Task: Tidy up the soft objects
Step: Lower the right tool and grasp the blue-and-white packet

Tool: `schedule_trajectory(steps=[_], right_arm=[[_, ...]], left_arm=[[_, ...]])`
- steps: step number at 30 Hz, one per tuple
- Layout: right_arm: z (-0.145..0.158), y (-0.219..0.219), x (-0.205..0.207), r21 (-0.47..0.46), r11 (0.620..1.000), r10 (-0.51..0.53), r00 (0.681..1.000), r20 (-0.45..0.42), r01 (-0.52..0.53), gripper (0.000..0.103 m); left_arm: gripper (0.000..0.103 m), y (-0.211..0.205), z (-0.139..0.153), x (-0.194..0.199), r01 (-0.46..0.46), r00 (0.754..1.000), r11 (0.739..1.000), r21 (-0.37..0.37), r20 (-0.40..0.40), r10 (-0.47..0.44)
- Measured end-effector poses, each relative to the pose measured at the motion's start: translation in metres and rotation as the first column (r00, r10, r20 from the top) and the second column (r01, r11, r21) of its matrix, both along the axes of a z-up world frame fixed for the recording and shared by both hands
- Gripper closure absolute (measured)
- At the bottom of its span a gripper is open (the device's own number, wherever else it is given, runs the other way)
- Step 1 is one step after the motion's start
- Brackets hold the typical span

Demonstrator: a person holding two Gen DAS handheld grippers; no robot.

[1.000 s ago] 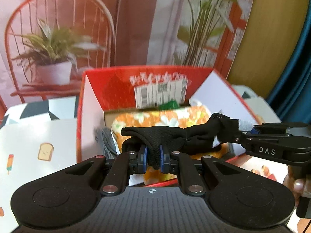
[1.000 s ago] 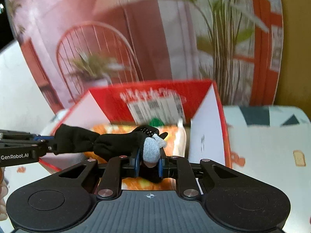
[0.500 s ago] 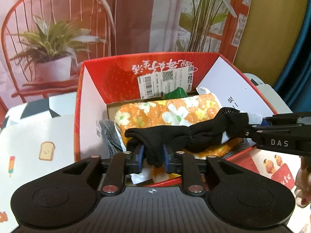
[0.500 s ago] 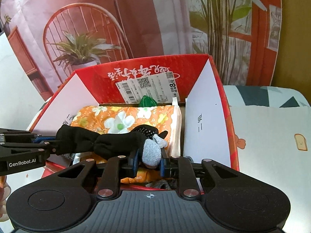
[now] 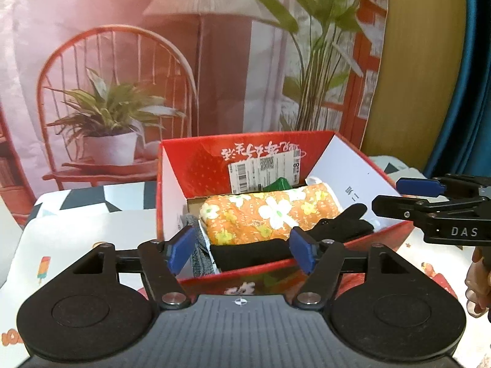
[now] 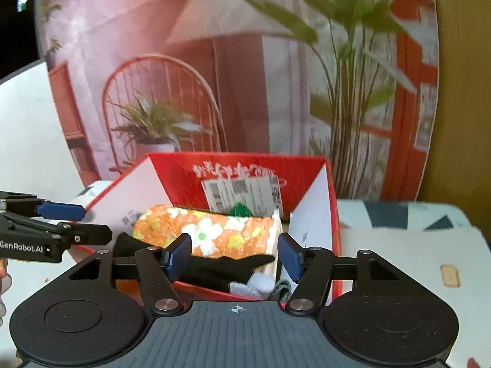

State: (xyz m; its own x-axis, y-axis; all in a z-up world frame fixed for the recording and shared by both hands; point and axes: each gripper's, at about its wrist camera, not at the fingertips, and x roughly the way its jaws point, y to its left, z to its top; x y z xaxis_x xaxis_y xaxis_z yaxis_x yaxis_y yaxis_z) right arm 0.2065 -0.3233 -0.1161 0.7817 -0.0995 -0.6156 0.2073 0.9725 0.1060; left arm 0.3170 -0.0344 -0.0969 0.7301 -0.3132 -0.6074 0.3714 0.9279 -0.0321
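Observation:
A black glove (image 5: 254, 253) lies loose along the front of the red cardboard box (image 5: 160, 184), against a rolled orange floral cloth (image 5: 267, 211). My left gripper (image 5: 242, 253) hovers over the box's near rim. Its jaws are opening and its blue pads (image 5: 181, 253) stand apart, clear of the glove below. In the right wrist view the glove (image 6: 221, 268), with its grey cuff (image 6: 248, 288), rests in the box (image 6: 333, 214) by the floral cloth (image 6: 214, 230). My right gripper (image 6: 233, 256) is opening too, with nothing pressed between its pads. Each gripper shows at the edge of the other's view.
A green item (image 5: 277, 183) and a grey cloth (image 5: 199, 254) also lie in the box. The box stands on a patterned table cover (image 5: 76, 239). A backdrop poster of a chair and plants (image 5: 122, 92) hangs close behind. A person's fingers (image 5: 477, 282) hold the right gripper's handle.
Both grippers, which were shut on the two ends of the black glove, have opened and let it drop into the box. Both have pulled back and up a little.

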Motion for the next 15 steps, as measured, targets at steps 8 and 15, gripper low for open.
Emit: schedule_trajectory(steps=[8,15], right_arm=[[0.014,0.016,-0.032,-0.023,0.998,0.06,0.996,0.061,-0.059,0.04],[0.007,0.032,-0.057,-0.012,0.996,0.084,0.995,0.061,-0.083,0.04]], left_arm=[[0.031,0.013,0.003,-0.042,-0.031,0.999,0.999,-0.024,0.036,0.032],[0.031,0.024,-0.008,-0.069,-0.048,0.999,0.998,-0.038,0.011,0.049]])
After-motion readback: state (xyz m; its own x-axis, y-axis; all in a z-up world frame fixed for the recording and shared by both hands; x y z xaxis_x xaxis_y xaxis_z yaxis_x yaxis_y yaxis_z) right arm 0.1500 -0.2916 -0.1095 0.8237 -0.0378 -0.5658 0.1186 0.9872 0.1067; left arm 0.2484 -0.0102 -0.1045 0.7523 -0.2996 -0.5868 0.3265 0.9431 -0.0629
